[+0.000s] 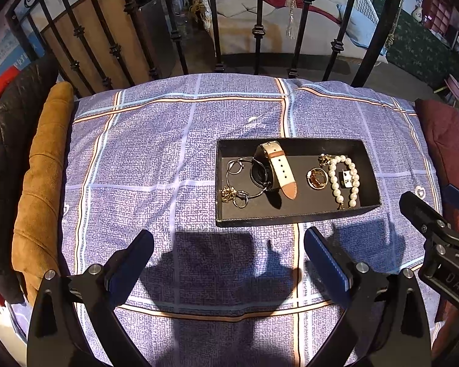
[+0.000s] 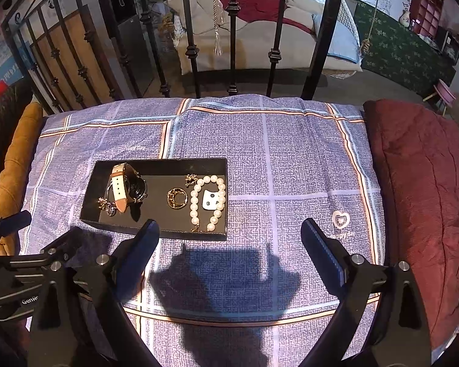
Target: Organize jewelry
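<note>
A shallow black tray [image 1: 293, 217] [image 2: 107, 165] lies on a blue checked pillow [image 1: 168, 153] [image 2: 290, 168]. In it are a watch with a white and tan strap [image 1: 280, 169] [image 2: 119, 191], a gold ring brooch [image 1: 316, 178] [image 2: 176, 198], a pearl bracelet [image 1: 333, 180] [image 2: 194, 205], a thin dark necklace with rings [image 1: 241, 180], gold charms [image 1: 227, 194] [image 2: 102, 203] and a white earring card [image 2: 211, 200]. My left gripper [image 1: 229, 244] hovers open just in front of the tray. My right gripper [image 2: 229, 235] is open too, right of the tray's front corner.
A black iron railing [image 1: 257, 30] [image 2: 232, 9] stands behind the pillow. A tan cushion [image 1: 42, 165] [image 2: 12, 165] and a dark jacket [image 1: 3, 153] lie on the left, a dark red cushion [image 2: 419, 189] [image 1: 446, 140] on the right.
</note>
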Demonstrator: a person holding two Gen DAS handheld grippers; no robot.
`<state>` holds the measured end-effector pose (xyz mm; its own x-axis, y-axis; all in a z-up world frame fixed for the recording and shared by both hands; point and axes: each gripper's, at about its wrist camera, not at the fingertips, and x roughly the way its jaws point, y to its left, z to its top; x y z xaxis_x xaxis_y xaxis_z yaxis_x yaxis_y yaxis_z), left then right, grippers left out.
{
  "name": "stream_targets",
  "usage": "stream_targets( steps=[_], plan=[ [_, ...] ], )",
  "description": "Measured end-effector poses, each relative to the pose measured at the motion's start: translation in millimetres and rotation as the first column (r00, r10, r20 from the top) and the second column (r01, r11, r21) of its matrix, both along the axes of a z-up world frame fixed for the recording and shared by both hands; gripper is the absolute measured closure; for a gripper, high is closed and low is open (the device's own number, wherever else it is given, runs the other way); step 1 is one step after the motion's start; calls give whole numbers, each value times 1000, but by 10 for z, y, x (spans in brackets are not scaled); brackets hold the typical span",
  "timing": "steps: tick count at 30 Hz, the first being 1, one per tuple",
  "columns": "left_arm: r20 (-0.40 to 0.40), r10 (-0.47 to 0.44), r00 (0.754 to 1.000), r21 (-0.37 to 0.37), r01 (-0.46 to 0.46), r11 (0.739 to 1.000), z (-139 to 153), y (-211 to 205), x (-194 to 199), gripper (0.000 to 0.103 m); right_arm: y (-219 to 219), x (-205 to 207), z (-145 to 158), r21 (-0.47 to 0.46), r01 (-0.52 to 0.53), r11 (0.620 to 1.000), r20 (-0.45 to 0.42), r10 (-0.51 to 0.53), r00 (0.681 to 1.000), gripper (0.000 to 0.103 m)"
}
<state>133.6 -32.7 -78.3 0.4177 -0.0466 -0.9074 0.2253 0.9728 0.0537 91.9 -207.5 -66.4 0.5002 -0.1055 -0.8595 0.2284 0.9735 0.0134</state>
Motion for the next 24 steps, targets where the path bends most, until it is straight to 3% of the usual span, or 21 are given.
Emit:
stream_targets(
  steps=[24],
  plan=[
    [17,0,1000,8,-1,1000,65,-11,-18,7,34,-49,42,3,-9,1000,7,9,1000,11]
  ],
)
